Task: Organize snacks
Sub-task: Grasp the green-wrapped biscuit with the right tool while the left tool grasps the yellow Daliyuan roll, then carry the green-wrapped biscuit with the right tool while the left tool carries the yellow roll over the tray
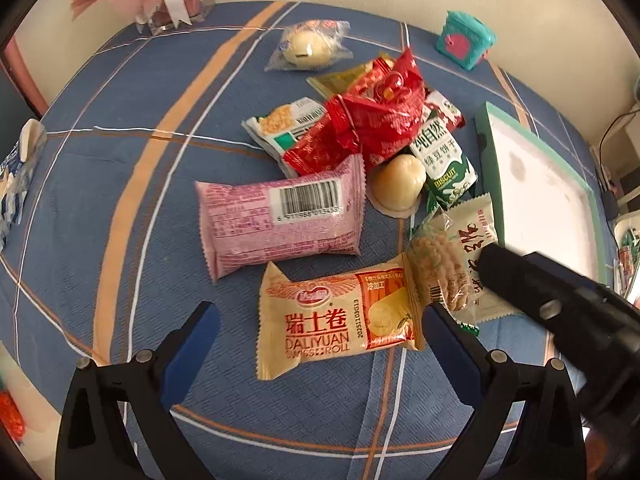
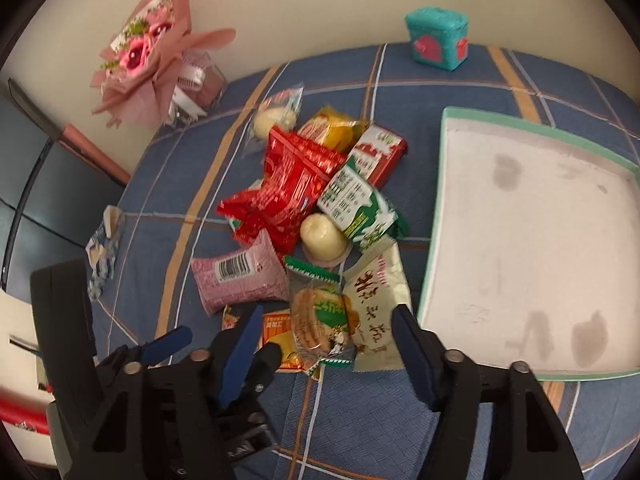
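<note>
- Left wrist view: the left gripper (image 1: 320, 320) hangs above a bench covered by a blue plaid cloth (image 1: 120, 184), its jaws wide apart and clamped on nothing.
- Between the blue pads, flat on the cloth, lies a beige Swiss roll packet (image 1: 336, 320); whether either pad touches it I cannot tell.
- Just beyond it lies a pink packet (image 1: 280, 220) with its barcode up.
- Farther toward the far edge is a heap: red wrappers (image 1: 372, 120), a green biscuit pack (image 1: 444, 168), a round pale jelly cup (image 1: 396, 180), and a clear-wrapped bun (image 1: 310, 46) nearest the far edge.
- A white tray with a green rim (image 1: 486, 148) sits along the right edge of the bench, with nothing in it.
- A teal box (image 1: 466, 40) stands at the far right corner.
- The right gripper (image 1: 568, 308) reaches in from the right over a cream packet (image 1: 476, 240).
- Right wrist view: the right gripper (image 2: 324, 336) has its jaws partly apart, straddling a clear cracker packet (image 2: 320, 316) and the cream packet (image 2: 380, 300); no pad is seen pressing on either.
- The left gripper (image 2: 212, 332) shows at lower left.
- The tray (image 2: 436, 216) lies just right of the heap.
- A pink bouquet (image 2: 148, 56) stands at the far left corner.
</note>
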